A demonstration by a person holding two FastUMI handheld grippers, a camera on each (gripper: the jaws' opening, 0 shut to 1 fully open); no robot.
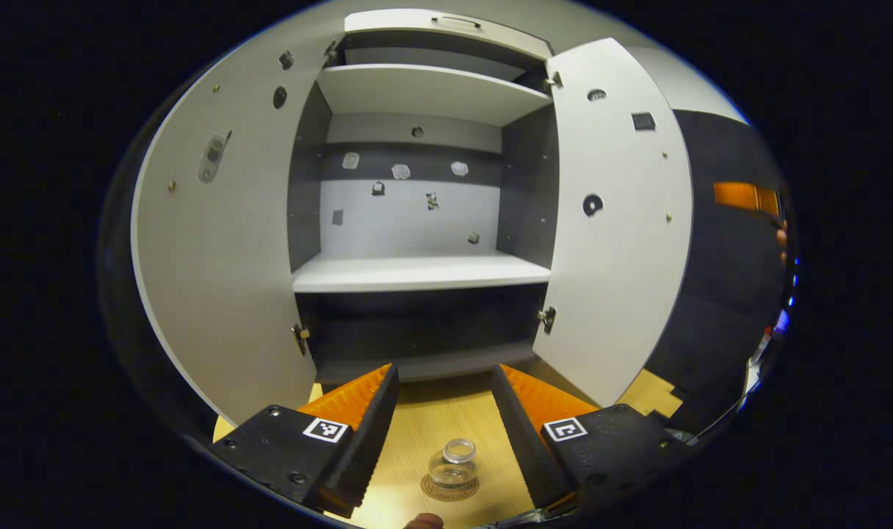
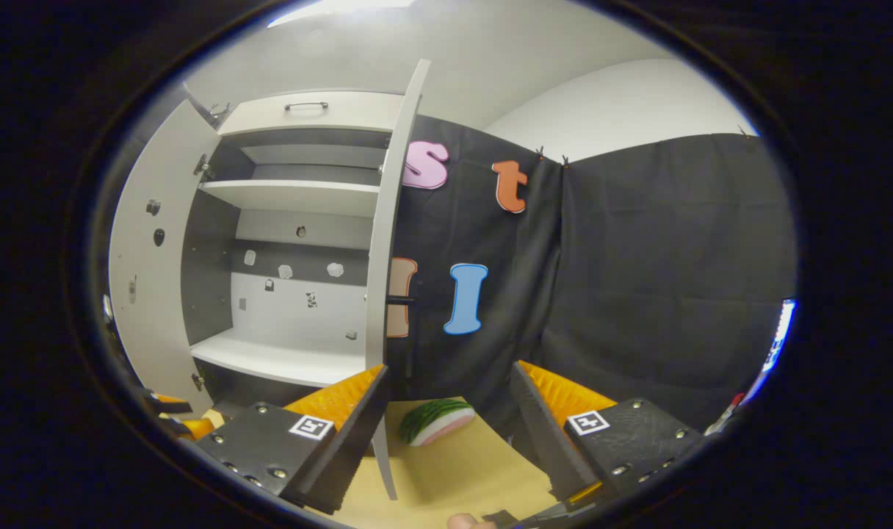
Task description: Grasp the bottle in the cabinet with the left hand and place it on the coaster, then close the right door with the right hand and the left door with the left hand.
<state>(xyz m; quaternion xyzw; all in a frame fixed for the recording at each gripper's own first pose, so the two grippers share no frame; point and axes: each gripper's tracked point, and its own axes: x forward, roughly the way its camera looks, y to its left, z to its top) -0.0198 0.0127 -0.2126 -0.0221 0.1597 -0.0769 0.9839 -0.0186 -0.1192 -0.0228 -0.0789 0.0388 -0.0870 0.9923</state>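
Standing open ahead of both pairs of jaws, the cabinet (image 1: 417,220) is the largest item, its shelves (image 1: 421,272) bare. In the left gripper view the left door (image 1: 219,279) swings out to the left of the jaws and the right door (image 1: 615,220) to their right. In the right gripper view the right door (image 2: 388,242) is seen edge-on, directly above the left-hand jaw, with its pull knob (image 2: 402,300) projecting toward the space between the jaws.

On the desk (image 1: 446,419), the bottle (image 1: 454,463), a small clear jar, stands upright on the coaster (image 1: 450,487), low between the jaws of the left gripper (image 1: 446,411) and nearer the camera than their tips. Those jaws are spread wide and touch nothing. Judgement: the placing is complete.

The right gripper (image 2: 450,411) is likewise released and empty. A watermelon slice (image 2: 435,420) lies on the desk between its jaws, just beyond the tips.

Step in hand, as judged: closing the right door. Recommended method: bring the right jaws to the outer face of the door near its free edge or knob, and push in a steady arc about the hinges (image 1: 548,317), following through until the door seats. Keep the jaws above the watermelon slice. Hold the left gripper back from the bottle, since a knock would tip it off the coaster.
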